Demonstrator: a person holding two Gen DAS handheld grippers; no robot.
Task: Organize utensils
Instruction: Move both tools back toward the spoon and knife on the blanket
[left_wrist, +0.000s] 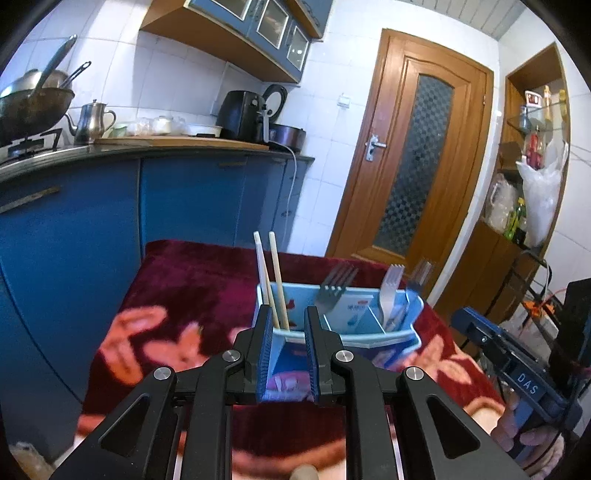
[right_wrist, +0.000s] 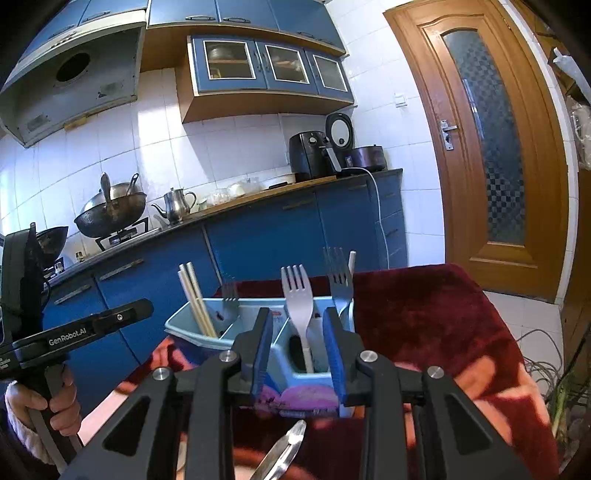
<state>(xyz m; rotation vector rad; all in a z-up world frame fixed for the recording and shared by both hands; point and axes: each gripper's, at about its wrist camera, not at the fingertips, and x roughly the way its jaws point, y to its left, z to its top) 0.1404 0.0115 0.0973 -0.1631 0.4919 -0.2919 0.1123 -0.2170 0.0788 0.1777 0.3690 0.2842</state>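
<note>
Now both my tongs are spread a little and empty: left gripper (left_wrist: 286, 328), right gripper (right_wrist: 299, 332). Beneath the right lies a metal spoon (right_wrist: 282, 452), stiff and slippery; I'd pinch its handle. Ahead, the blue caddy (right_wrist: 192, 334) holds chopsticks (right_wrist: 197, 301) and forks (right_wrist: 297, 299) in separate compartments.

A dark red patterned blanket (left_wrist: 192, 291) covers the surface. A light blue divided utensil holder (right_wrist: 192, 332) stands directly on it. A metal utensil (right_wrist: 282, 456) lies on the blanket at the near edge.
</note>
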